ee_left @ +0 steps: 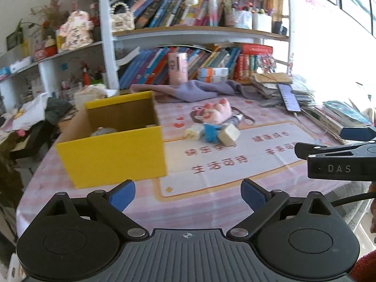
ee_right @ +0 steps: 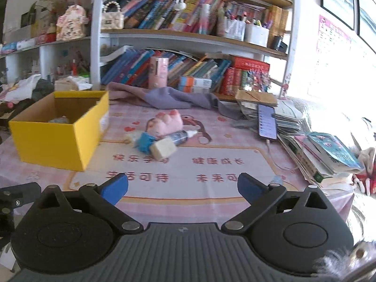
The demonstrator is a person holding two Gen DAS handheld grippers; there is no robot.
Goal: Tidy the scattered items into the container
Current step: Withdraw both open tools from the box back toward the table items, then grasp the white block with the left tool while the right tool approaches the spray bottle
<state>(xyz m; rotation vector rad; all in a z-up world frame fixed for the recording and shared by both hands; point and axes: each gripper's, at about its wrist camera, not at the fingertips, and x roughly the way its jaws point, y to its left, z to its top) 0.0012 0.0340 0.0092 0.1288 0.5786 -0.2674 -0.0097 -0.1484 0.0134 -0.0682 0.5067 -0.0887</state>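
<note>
At the left of the bench (ee_right: 235, 202) stands the yellow box (ee_right: 58, 141), open at the top, with something pale and rounded already lying at its bottom; what it is cannot be made out. Just right of the box, near the middle of the pink cloth, the scattered items lie in a tight heap: a pink plush toy (ee_right: 168, 122), a blue block (ee_right: 145, 142), a cream eraser (ee_right: 163, 150) and a small glue bottle (ee_right: 181, 136), all touching or overlapping. Further right a phone (ee_right: 266, 122) lies on a slanting stack of books (ee_right: 329, 155), its cable trailing over the cloth.

The left hand-held gripper (ee_left: 188, 198) is spread wide with nothing between its blue pads, hovering over the near edge of the bench, close to the box's front corner. The right hand-held gripper (ee_right: 183, 188) is likewise wide and empty, pointed toward the heap but well short of it.

The risk lies in the heap. Because the pieces touch, closing on one will likely nudge the others: the round bottle could roll off toward the phone cable, or the eraser slide away. A wide grab might also catch two things, and one could drop before reaching the box. The left hand-held gripper, so near the box, may shove that light cardboard sideways.
</note>
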